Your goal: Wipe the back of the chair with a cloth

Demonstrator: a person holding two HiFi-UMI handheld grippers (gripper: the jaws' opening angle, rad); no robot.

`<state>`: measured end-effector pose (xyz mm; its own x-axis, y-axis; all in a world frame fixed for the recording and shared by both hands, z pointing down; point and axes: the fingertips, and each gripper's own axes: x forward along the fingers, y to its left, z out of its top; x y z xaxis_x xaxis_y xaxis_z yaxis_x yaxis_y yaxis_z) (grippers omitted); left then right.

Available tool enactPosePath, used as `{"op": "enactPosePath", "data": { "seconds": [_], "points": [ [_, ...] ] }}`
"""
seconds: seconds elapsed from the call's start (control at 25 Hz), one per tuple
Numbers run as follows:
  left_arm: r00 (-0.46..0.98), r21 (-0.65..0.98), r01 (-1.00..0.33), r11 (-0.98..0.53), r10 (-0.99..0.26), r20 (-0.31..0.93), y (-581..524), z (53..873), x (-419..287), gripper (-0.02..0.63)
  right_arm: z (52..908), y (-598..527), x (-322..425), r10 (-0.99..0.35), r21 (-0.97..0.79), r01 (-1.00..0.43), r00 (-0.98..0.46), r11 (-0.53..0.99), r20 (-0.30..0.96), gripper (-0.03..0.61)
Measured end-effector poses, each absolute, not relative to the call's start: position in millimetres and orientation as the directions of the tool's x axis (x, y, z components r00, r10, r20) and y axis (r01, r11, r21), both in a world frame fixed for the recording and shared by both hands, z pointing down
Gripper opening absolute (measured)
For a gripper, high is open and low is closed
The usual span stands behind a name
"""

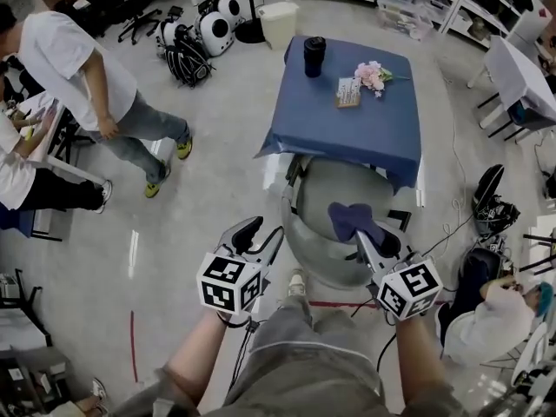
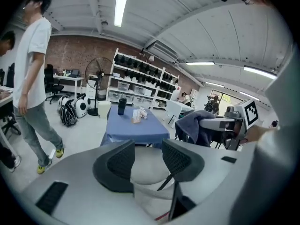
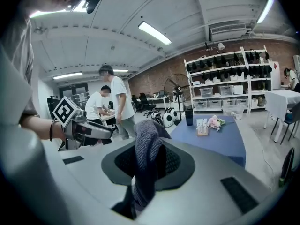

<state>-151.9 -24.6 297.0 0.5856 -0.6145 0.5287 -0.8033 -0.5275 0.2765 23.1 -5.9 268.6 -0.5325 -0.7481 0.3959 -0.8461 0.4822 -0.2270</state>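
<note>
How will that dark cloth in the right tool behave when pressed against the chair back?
Probably floppy: the cloth bunches and hangs in folds around the right tool clamping it. Likely light and soft, so it should mold to the curved back of the chair. Its ribbed-looking surface may drag rather than slide.

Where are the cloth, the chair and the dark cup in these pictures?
cloth (image 1: pixel 350 218), head view, its bunched middle.
chair (image 1: pixel 323 261), head view, the near edge of its grey shell.
dark cup (image 1: pixel 314 56), head view, its side wall.
</note>
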Motion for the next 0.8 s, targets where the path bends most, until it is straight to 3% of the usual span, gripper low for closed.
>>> {"op": "enactPosePath", "data": {
  "seconds": [0.52,0.8],
  "points": [
    [0.567,0.385,-0.815,-0.432,-0.463,0.681,-52,423,-147,0.206,400,-57,9,-0.652,-0.307,-0.843,-0.537,0.442,0.535,0.074],
    [0.533,0.449,-0.845,-0.290,-0.385,0.754,-58,493,-142,0.219,468,-89,10,-0.577,-0.361,-0.817,-0.574,0.450,0.581,0.074]
  ]
}}
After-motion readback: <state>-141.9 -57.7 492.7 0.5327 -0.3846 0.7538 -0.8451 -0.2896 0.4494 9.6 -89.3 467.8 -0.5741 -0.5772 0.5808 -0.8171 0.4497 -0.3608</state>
